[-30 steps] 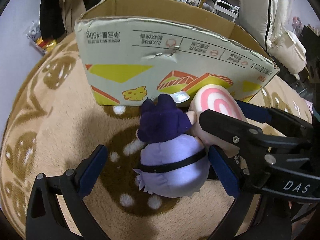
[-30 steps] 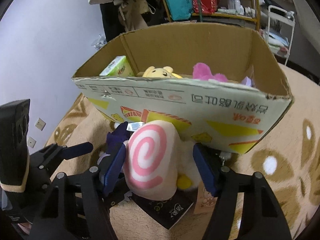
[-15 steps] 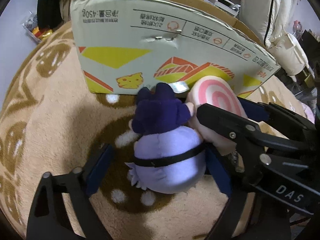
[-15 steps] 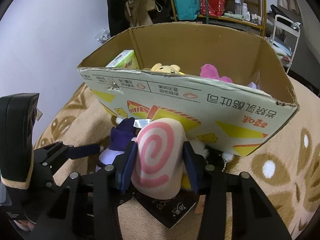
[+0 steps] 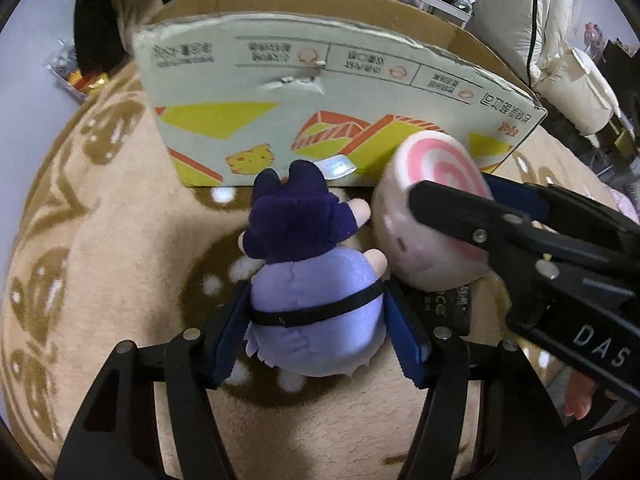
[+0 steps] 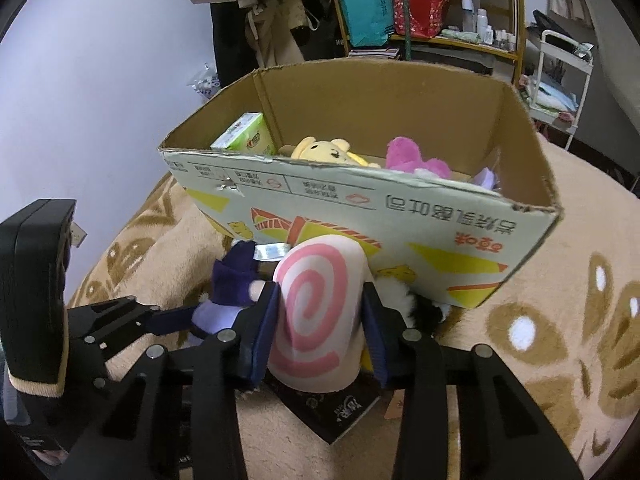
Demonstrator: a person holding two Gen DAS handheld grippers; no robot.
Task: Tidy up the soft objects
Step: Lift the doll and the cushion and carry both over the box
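Observation:
A purple plush doll (image 5: 312, 280) with a dark hood lies on the beige rug in front of the cardboard box (image 5: 320, 92). My left gripper (image 5: 316, 332) is shut on its lilac body. A pink-swirl plush roll (image 6: 320, 312) sits right beside it, and my right gripper (image 6: 320, 328) is shut on it, lifted slightly. The roll (image 5: 432, 216) and the right gripper's black fingers (image 5: 460, 212) also show in the left wrist view. The doll (image 6: 232, 288) shows in the right wrist view too. The open box (image 6: 360, 208) stands just behind both.
Inside the box lie a yellow plush (image 6: 324, 152), a pink plush (image 6: 412, 160) and a green packet (image 6: 244, 136). A black card (image 6: 340, 408) lies under the roll. A shelf (image 6: 420, 4) and a white rack (image 6: 560, 80) stand behind.
Both grippers have closed: the left on the purple doll, the right on the swirl roll. The roll has risen a little off the rug.

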